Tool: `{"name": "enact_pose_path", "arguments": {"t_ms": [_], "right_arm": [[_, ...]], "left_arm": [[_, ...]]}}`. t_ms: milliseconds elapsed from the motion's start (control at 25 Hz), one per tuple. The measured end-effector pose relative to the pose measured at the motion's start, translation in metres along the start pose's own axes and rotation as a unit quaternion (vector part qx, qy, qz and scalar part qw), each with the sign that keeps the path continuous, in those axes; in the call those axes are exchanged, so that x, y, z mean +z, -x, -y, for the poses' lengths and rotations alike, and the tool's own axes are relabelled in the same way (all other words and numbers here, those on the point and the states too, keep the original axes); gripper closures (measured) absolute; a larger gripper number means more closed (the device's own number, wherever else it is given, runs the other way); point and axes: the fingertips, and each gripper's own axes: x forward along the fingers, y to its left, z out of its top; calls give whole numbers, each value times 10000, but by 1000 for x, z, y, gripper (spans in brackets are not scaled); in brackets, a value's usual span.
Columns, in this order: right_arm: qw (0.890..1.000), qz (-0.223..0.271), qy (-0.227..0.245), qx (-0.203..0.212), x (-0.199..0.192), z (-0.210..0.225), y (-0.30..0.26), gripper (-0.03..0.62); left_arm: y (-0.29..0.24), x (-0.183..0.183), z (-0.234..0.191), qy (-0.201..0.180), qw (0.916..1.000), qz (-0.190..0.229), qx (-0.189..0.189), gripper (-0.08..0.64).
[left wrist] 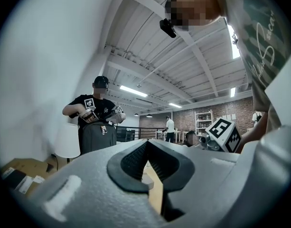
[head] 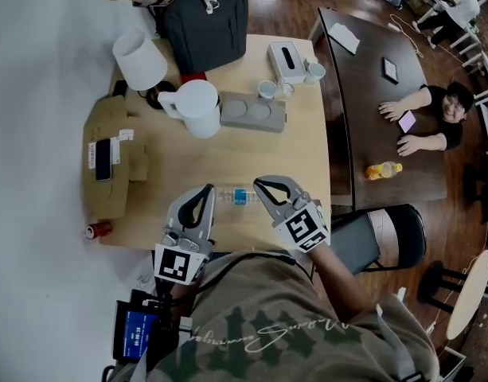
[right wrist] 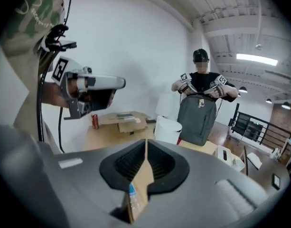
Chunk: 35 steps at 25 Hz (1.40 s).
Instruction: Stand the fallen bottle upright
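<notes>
- The bottle (head: 236, 195) lies on its side on the table (head: 251, 153), near the front edge, between the two grippers.
- Left gripper (head: 207, 189): jaws together and empty, just left of the bottle.
- Right gripper (head: 259, 185): jaws together and empty, just right of it.
- Step in hand looks like the approach, with no grip yet.
- Next, one gripper likely has to open, straddle the bottle, clamp it and tip it onto its base.
</notes>
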Motion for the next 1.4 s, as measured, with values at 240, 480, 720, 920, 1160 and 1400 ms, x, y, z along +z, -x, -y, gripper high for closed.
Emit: {"name": "enact_pose_path", "arguments": {"t_ms": [240, 480, 720, 920, 1160, 1400], "right_arm": [[9758, -1732, 1147, 683, -77, -31, -54, 368], [9353, -2774, 1567, 1540, -138, -64, -101, 322], [9057, -3385, 1727, 1880, -177, -72, -123, 311], [8876, -3607, 1962, 2087, -192, -78, -133, 304], [8722, -3804, 2029, 2311, -211, -89, -140, 290], [8604, -3957, 2100, 2430, -231, -96, -150, 276]], "left_arm": [[10, 1, -7, -38, 9999, 17, 158, 558], [15, 2, -12, 4, 9997, 41, 239, 558], [20, -5, -25, 68, 9994, -35, 348, 558], [17, -8, -31, 117, 9992, -35, 383, 558], [13, -14, -35, 178, 9991, -127, 359, 558], [11, -18, -43, 217, 9988, -157, 406, 558]]}}
